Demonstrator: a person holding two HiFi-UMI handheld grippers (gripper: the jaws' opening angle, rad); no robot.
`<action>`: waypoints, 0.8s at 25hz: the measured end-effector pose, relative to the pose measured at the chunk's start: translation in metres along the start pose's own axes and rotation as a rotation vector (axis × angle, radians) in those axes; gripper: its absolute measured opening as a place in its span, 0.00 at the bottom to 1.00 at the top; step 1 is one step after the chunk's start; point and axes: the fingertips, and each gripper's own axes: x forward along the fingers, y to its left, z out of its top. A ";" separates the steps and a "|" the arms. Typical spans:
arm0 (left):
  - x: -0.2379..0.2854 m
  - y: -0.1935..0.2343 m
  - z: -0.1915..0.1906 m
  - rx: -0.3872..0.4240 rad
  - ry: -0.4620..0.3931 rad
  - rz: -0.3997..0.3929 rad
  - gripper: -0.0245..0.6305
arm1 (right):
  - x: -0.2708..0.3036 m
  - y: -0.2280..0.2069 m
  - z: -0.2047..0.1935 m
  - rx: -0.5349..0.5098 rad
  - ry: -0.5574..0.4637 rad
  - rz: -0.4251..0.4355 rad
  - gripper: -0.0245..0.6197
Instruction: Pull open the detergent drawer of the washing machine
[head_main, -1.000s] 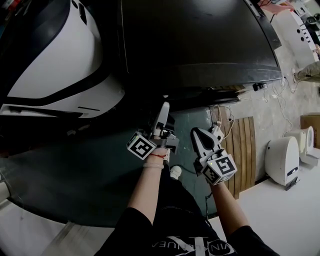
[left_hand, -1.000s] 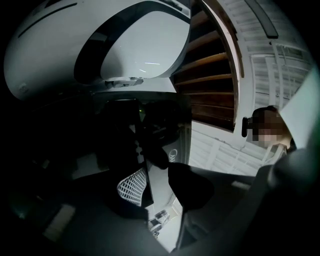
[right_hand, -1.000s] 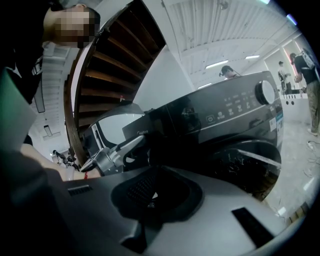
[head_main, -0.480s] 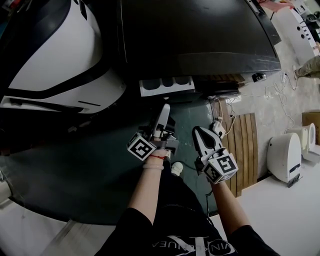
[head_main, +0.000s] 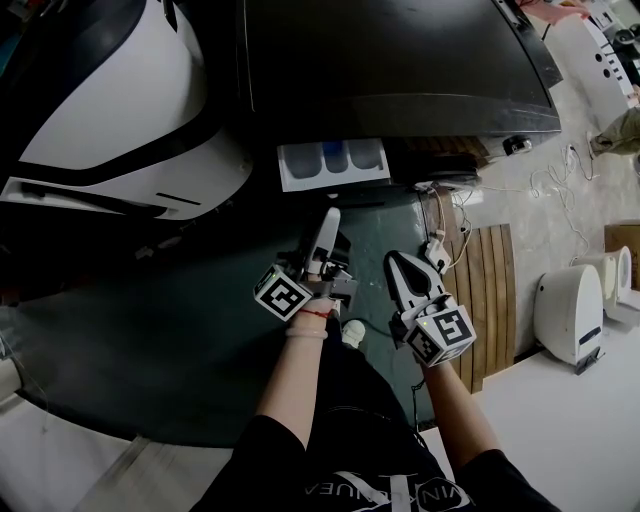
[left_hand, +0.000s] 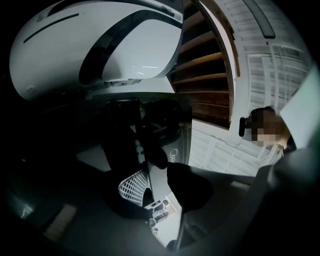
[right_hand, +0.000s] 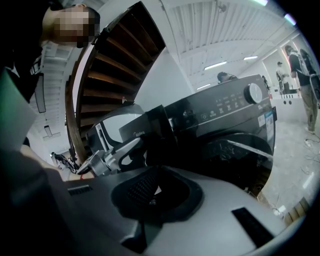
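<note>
The black washing machine (head_main: 400, 60) fills the top of the head view. Its detergent drawer (head_main: 333, 163) stands pulled out, a white tray with blue compartments behind a black front. My left gripper (head_main: 327, 215) points at that front, and its jaws are closing with the drawer's dark front lip (left_hand: 152, 150) between them. The right gripper view shows the left gripper (right_hand: 117, 152) reaching the drawer (right_hand: 157, 132). My right gripper (head_main: 397, 262) hangs beside it to the right, shut and holding nothing, apart from the machine (right_hand: 225, 115).
A rounded white-and-black appliance (head_main: 110, 110) stands left of the machine. Cables (head_main: 440, 235) and a wooden slat board (head_main: 485, 300) lie on the floor at right, beside a small white device (head_main: 565, 315). A wooden staircase (right_hand: 100, 75) rises behind.
The drawer has slid out from under the machine's top edge, and its white tray with blue compartments now shows. The left gripper stayed at the drawer's front as it came out.
</note>
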 end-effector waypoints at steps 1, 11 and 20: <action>-0.001 0.000 -0.001 0.001 0.000 0.000 0.23 | -0.001 0.000 -0.001 -0.001 0.000 0.000 0.07; -0.013 -0.007 -0.009 0.009 0.003 -0.004 0.22 | -0.014 0.002 -0.004 0.000 -0.009 -0.002 0.07; -0.021 -0.012 -0.018 0.012 0.008 -0.007 0.22 | -0.024 0.004 -0.008 0.003 -0.014 0.003 0.07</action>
